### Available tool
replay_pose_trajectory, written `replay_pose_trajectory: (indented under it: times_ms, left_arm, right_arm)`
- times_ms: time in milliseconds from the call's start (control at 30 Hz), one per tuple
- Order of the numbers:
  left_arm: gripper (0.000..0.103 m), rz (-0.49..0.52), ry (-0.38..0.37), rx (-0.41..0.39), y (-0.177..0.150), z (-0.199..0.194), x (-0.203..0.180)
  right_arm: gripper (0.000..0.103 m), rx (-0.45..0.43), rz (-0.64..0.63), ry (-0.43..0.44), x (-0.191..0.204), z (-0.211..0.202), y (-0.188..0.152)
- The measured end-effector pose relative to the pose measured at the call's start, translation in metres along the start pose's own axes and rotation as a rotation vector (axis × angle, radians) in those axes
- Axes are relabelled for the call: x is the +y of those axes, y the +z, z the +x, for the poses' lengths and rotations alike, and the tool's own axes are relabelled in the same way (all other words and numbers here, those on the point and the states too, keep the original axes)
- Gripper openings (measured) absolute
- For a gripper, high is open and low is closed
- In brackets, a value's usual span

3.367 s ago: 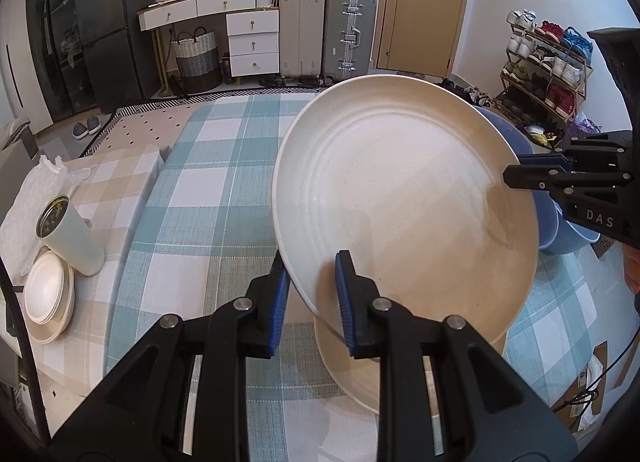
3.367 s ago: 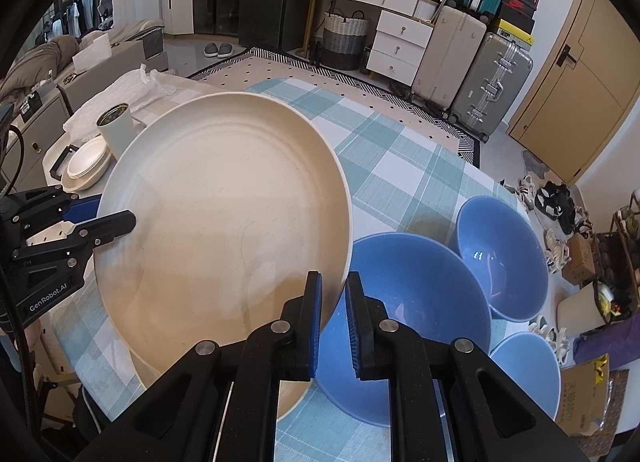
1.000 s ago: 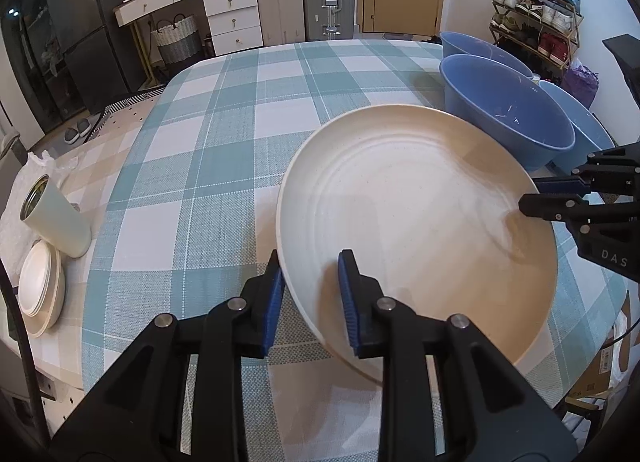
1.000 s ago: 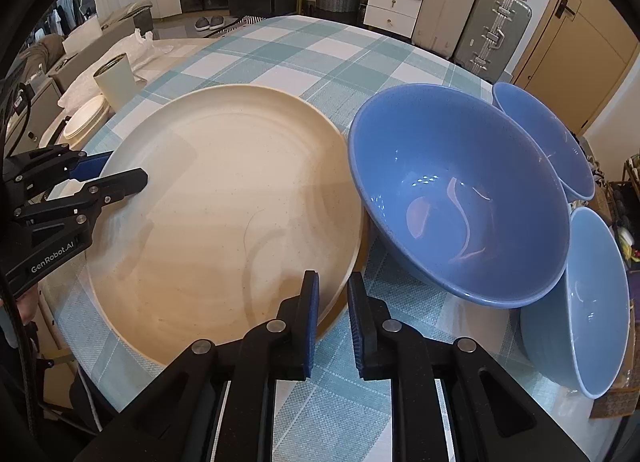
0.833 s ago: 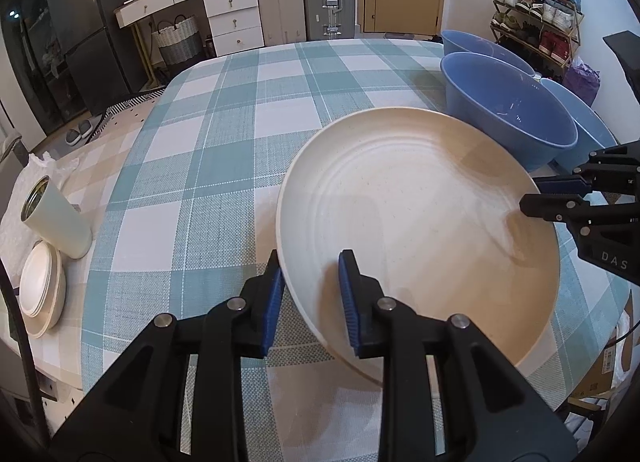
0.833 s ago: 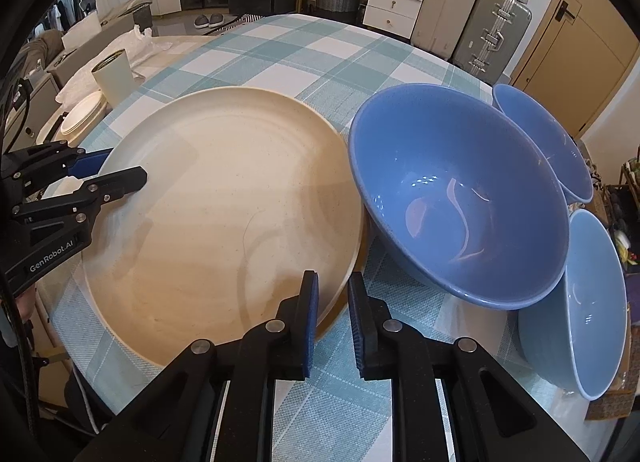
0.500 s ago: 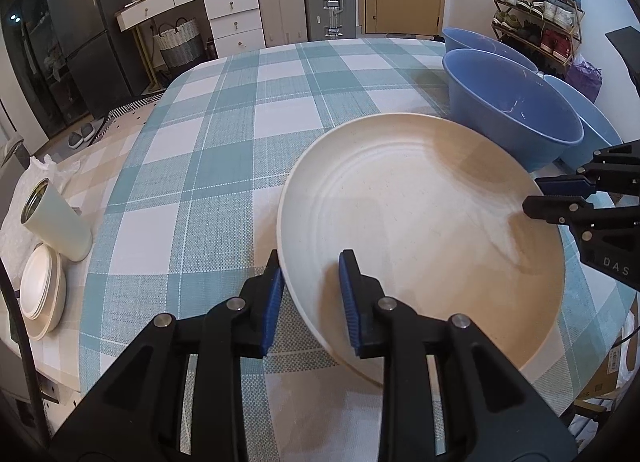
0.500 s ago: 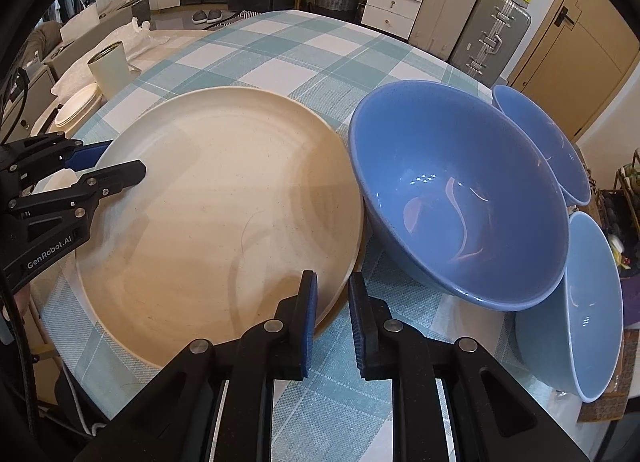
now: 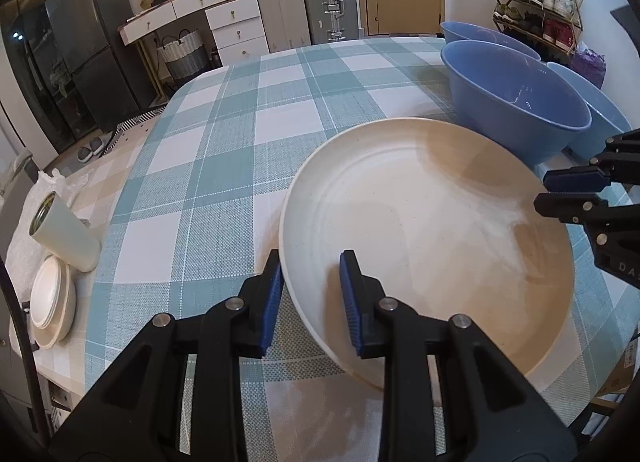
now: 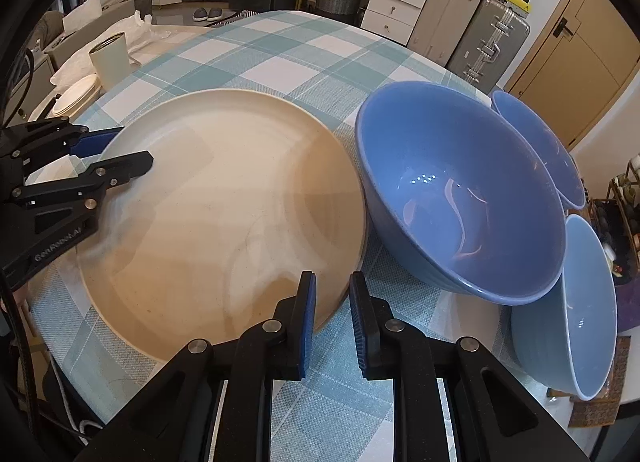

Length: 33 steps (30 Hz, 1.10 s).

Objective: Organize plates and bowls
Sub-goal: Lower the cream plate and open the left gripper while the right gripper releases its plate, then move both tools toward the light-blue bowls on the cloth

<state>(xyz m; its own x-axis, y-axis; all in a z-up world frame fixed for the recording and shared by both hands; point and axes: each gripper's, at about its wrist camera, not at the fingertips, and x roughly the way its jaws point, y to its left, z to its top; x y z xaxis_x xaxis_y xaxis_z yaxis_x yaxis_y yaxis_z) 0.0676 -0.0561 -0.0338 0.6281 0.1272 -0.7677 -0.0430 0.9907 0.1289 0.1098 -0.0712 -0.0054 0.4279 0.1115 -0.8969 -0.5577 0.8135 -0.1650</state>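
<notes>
Two hand-held grippers set a broad cream plate [image 9: 432,230] down on a round table [image 9: 224,166] spread with a teal-and-white checked cloth, at its near edge and just left of three blue bowls. The left gripper [image 9: 312,294] pinches the plate's near-left rim between blue ribbed pads; the right gripper [image 10: 332,314] has its narrow jaws astride the opposite rim, though it is hard to tell whether the outer pad is pressing. The plate looks to be resting flat, or nearly so; a second plate may lie under it, but that cannot be made out. The placing step appears almost finished. The next move probably calls for spreading both sets of jaws and drawing them clear without dragging the plate, then gathering the bowls. The plate is matte, speckled and shallow, with faint concentric rings. The nearest blue bowl [image 10: 460,198] is deep, glossy and tilted, close beside the plate's rim; two more bowls [image 10: 576,302] crowd behind it.
</notes>
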Motion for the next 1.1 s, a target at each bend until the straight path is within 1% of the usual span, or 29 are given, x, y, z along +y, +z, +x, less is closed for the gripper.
replay_pose_trajectory:
  times_ms: [233,300,367,400,433,467,500,533,567,600,633,667,700,733,767,800,867,933,1000,1100]
  left_arm:
    - [0.025,-0.029,-0.041,0.01,0.001,0.0,0.007]
    - [0.033,-0.051,-0.064,0.022,0.001,0.0,0.011]
    - [0.054,-0.073,-0.081,0.023,0.002,-0.001,0.015]
    - [0.059,-0.082,-0.083,0.015,0.002,-0.003,0.017]
    - [0.069,-0.091,-0.086,0.003,0.003,-0.006,0.02]
    - [0.076,-0.098,-0.09,-0.005,0.004,-0.009,0.022]
    - [0.076,-0.104,-0.099,-0.013,0.005,-0.013,0.024]
    - [0.077,-0.108,-0.109,-0.015,0.006,-0.016,0.025]
    - [0.078,-0.111,-0.119,-0.017,0.006,-0.019,0.027]
    - [0.079,-0.114,-0.127,-0.021,0.007,-0.022,0.027]
    - [0.08,-0.118,-0.137,-0.028,0.008,-0.026,0.028]
    - [0.084,-0.12,-0.143,-0.033,0.009,-0.029,0.029]
    - [0.087,-0.124,-0.151,-0.038,0.009,-0.032,0.03]
    - [0.099,-0.126,-0.161,-0.045,0.01,-0.037,0.03]
    - [0.101,-0.129,-0.171,-0.06,0.011,-0.041,0.031]
    - [0.101,-0.13,-0.178,-0.072,0.012,-0.046,0.03]
    - [0.101,-0.122,-0.183,-0.081,0.014,-0.054,0.029]
    - [0.101,-0.118,-0.183,-0.084,0.017,-0.061,0.027]
    - [0.101,-0.109,-0.188,-0.089,0.021,-0.068,0.024]
    - [0.101,-0.093,-0.187,-0.102,0.028,-0.075,0.018]
  right_arm:
    - [0.017,-0.002,0.007,0.015,-0.002,-0.001,-0.002]
    - [0.018,0.001,0.01,0.023,-0.004,-0.001,-0.003]
    - [0.019,0.002,0.013,0.036,-0.005,-0.002,-0.003]
    - [0.02,-0.001,0.016,0.04,-0.006,-0.003,-0.003]
    - [0.023,-0.002,0.017,0.042,-0.006,-0.004,-0.003]
    - [0.024,-0.004,0.019,0.048,-0.006,-0.005,-0.003]
    - [0.029,-0.008,0.023,0.056,-0.006,-0.007,-0.003]
    - [0.037,-0.011,0.029,0.063,-0.007,-0.009,-0.003]
    - [0.042,-0.015,0.032,0.068,-0.006,-0.011,-0.003]
    - [0.051,-0.021,0.034,0.075,-0.006,-0.014,-0.004]
    - [0.056,-0.029,0.036,0.081,-0.006,-0.017,-0.004]
    - [0.06,-0.039,0.037,0.089,-0.005,-0.02,-0.004]
    - [0.066,-0.047,0.039,0.099,-0.005,-0.024,-0.005]
    - [0.073,-0.056,0.042,0.108,-0.004,-0.028,-0.005]
    - [0.076,-0.066,0.045,0.119,-0.004,-0.032,-0.005]
    - [0.081,-0.077,0.047,0.128,-0.004,-0.036,-0.005]
    - [0.084,-0.1,0.053,0.138,-0.004,-0.045,-0.004]
    - [0.091,-0.124,0.061,0.132,-0.005,-0.054,-0.003]
    - [0.095,-0.159,0.071,0.133,-0.008,-0.065,-0.002]
    - [0.098,-0.196,0.09,0.141,-0.014,-0.08,-0.001]
